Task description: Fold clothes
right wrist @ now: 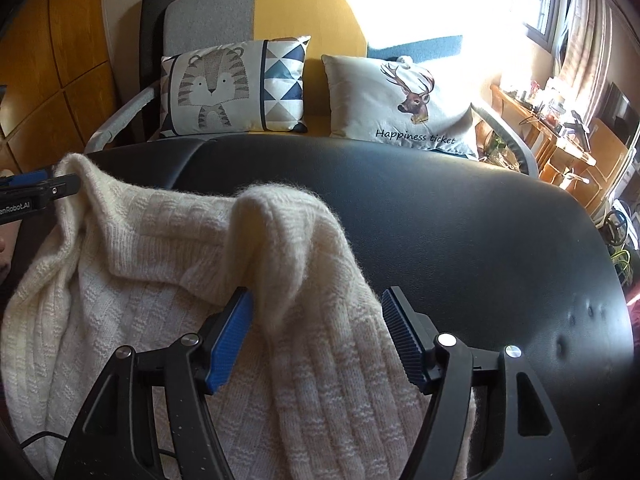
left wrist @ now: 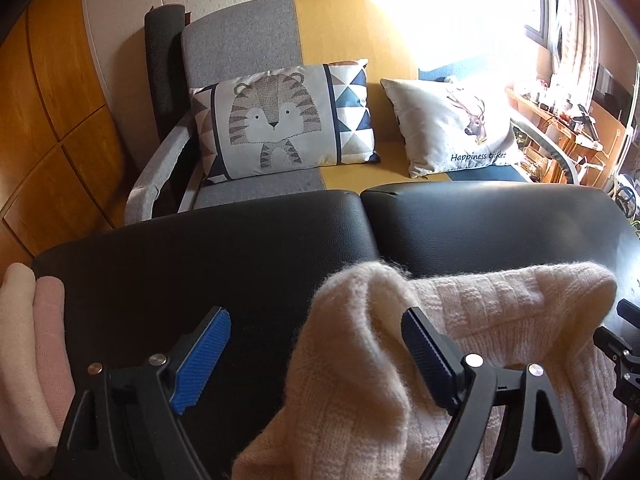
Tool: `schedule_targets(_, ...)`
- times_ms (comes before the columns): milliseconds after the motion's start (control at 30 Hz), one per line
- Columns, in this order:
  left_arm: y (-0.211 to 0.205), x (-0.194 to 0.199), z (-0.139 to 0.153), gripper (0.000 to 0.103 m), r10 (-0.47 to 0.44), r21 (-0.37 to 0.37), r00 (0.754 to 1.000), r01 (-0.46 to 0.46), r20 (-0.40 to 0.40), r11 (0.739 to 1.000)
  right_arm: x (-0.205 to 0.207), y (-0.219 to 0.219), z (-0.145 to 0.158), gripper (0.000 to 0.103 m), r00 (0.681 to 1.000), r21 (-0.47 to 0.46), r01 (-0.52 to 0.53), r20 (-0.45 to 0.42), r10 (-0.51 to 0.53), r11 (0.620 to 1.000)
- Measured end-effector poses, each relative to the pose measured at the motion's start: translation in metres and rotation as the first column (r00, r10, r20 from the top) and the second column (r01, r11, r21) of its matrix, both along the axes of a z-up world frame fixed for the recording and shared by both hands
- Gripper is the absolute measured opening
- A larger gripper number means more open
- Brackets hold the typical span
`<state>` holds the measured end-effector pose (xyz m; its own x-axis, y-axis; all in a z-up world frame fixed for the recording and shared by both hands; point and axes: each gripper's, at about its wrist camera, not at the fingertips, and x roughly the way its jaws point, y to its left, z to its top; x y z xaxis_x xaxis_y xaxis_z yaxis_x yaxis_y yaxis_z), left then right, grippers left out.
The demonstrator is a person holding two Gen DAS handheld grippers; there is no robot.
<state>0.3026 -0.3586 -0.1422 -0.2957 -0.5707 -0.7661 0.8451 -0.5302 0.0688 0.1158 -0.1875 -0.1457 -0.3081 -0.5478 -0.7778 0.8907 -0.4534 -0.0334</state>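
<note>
cream ribbed-knit sweater (right wrist: 168,264) on a black padded surface (right wrist: 460,216), grey/yellow sofa (left wrist: 320,32) far back, tiger-print cushion (left wrist: 280,124) with blue triangles, pink folded clothes (left wrist: 44,340) near left

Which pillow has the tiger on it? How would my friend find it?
Look at the grey and yellow sofa behind the black table. Two pillows lean on its back. The tiger pillow sits on the grey side, with blue triangles along one edge; the other pillow shows a deer and writing.
</note>
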Motion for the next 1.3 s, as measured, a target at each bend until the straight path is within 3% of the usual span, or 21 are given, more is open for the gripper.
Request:
schedule_targets(167,0.02,0.003,0.011,0.09,-0.04,0.018,0.997,0.041,-0.062,0.999,0.031,0.012,-0.009,0.07,0.993,-0.029,-0.097,0.07,0.099,0.995)
schedule_targets(367,0.064,0.004,0.002,0.09,-0.156,0.136,0.979,0.173,-0.132,0.975,0.06,0.008,-0.033,0.07,0.961,-0.002,-0.245,0.135,0.243,0.97)
schedule_targets(433,0.076,-0.001,-0.005,0.09,-0.193,0.158,0.973,0.211,-0.123,0.965,0.059,0.004,-0.041,0.07,0.959,0.016,-0.241,0.157,0.236,0.97)
schedule_targets(567,0.082,-0.011,-0.013,0.09,-0.193,0.152,0.979,0.202,-0.069,0.968,0.052,-0.001,-0.045,0.07,0.965,0.027,-0.21,0.167,0.203,0.977)
schedule_targets(767,0.08,-0.012,-0.017,0.09,-0.16,0.149,0.985,0.167,-0.059,0.975,0.045,-0.008,-0.052,0.07,0.967,0.045,-0.195,0.176,0.184,0.98)
schedule_targets(933,0.08,-0.017,-0.033,0.09,-0.163,0.195,0.984,0.175,-0.074,0.965,0.042,-0.028,-0.058,0.07,0.965,0.067,-0.23,0.146,0.218,0.971)
schedule_targets(1033,0.075,-0.026,-0.048,0.09,-0.201,0.178,0.98,0.2,-0.013,0.964,0.031,-0.046,-0.057,0.07,0.97,0.073,-0.22,0.125,0.21,0.973)
schedule_targets(1133,0.058,-0.025,-0.057,0.09,-0.207,0.135,0.977,0.199,0.052,0.971,0.008,-0.056,-0.05,0.07,0.984,0.05,-0.144,0.116,0.138,0.988)
schedule_targets(1300,0.009,-0.009,-0.05,0.09,-0.131,-0.002,0.981,0.133,0.143,0.991,-0.024,-0.063,-0.028,0.07,0.993,-0.046,-0.022,0.116,0.027,0.999)
